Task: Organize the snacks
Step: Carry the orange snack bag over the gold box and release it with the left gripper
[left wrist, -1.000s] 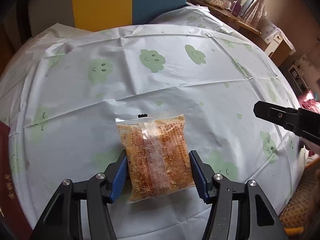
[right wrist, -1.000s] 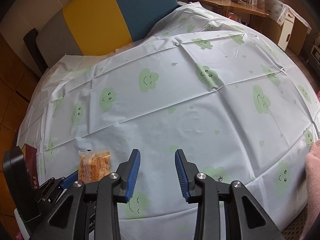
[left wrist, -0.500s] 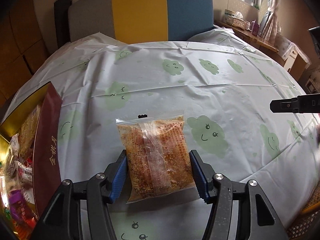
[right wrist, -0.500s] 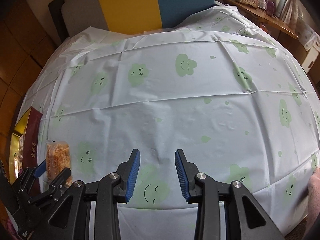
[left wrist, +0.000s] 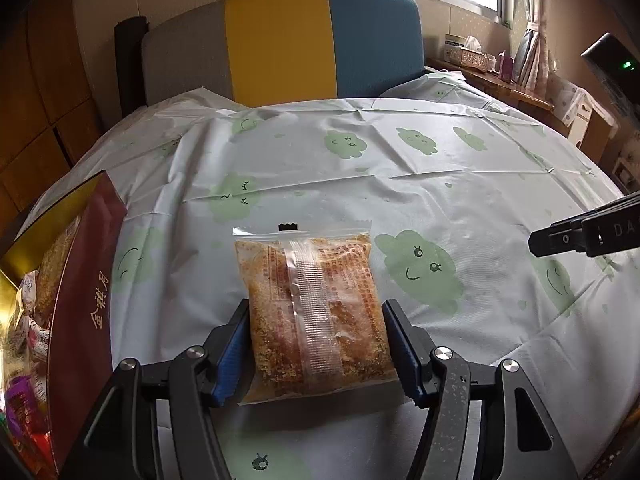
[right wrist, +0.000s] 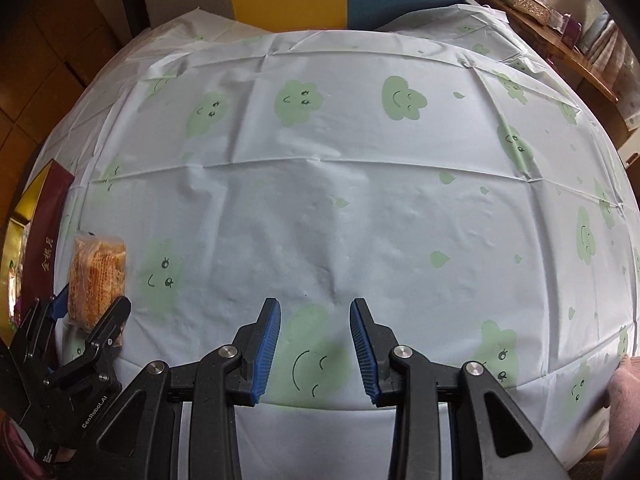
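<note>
My left gripper (left wrist: 318, 320) is shut on a clear snack bag (left wrist: 316, 308) of orange-brown crumbly pieces and holds it above the round table. The bag also shows in the right wrist view (right wrist: 96, 276), between the left gripper's fingers (right wrist: 116, 312). A dark red gift box (left wrist: 80, 300) with gold lining stands open at the table's left edge, with several wrapped snacks inside; it shows in the right wrist view too (right wrist: 40, 252). My right gripper (right wrist: 316, 320) is open and empty over the table's near edge; its side shows at the right of the left wrist view (left wrist: 580, 236).
The table wears a white cloth (right wrist: 360, 200) printed with green smiling clouds. A grey, yellow and blue chair back (left wrist: 280, 48) stands behind it. A wooden shelf with a tissue box (left wrist: 468, 50) runs along the back right wall.
My left gripper has carried the snack bag left toward the red box, which now fills more of the left edge. My right gripper has tilted down slightly and stayed open.
</note>
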Demonstrator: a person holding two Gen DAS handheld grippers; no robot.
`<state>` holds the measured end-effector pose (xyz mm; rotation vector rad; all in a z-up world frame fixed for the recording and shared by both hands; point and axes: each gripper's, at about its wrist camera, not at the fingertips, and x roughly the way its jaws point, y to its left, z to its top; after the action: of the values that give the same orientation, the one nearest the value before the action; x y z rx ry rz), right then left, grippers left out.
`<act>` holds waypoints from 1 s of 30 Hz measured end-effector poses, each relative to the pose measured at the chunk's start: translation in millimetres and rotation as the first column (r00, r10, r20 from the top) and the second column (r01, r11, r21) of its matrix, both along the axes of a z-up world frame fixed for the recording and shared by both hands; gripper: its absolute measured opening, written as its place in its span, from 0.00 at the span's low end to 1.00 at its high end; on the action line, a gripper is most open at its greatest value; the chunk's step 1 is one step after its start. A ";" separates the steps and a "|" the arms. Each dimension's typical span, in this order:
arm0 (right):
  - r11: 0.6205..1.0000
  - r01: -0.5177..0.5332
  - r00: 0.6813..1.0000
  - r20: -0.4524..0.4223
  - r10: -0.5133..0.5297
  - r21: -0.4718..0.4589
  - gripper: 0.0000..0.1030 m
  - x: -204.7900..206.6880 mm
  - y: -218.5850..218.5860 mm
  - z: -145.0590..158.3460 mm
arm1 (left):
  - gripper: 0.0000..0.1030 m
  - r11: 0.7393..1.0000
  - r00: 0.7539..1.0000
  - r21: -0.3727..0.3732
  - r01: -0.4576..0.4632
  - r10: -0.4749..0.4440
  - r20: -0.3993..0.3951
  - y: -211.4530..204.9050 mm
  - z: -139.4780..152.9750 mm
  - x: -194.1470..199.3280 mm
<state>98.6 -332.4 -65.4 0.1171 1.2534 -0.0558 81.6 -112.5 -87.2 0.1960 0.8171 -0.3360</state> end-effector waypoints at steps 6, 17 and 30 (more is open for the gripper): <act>0.998 -0.039 0.998 -0.057 0.037 -0.049 0.35 0.6 7.6 -12.1 | 0.60 1.000 1.000 -0.006 0.008 -0.007 0.012 0.2 -0.3 -1.7; 0.994 -0.064 0.996 -0.061 0.059 -0.091 0.36 -1.5 10.5 -16.6 | 0.59 1.000 1.000 -0.004 0.004 -0.004 0.016 -1.1 -0.3 -2.6; 0.985 -0.061 0.997 -0.060 0.052 -0.159 0.57 -5.6 20.0 -18.4 | 0.58 0.999 0.997 0.004 -0.049 0.049 -0.062 0.9 5.6 0.7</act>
<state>93.0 -312.4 -83.8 -0.0599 1.3026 -0.1114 82.2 -111.5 -81.6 0.1679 0.8820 -0.2958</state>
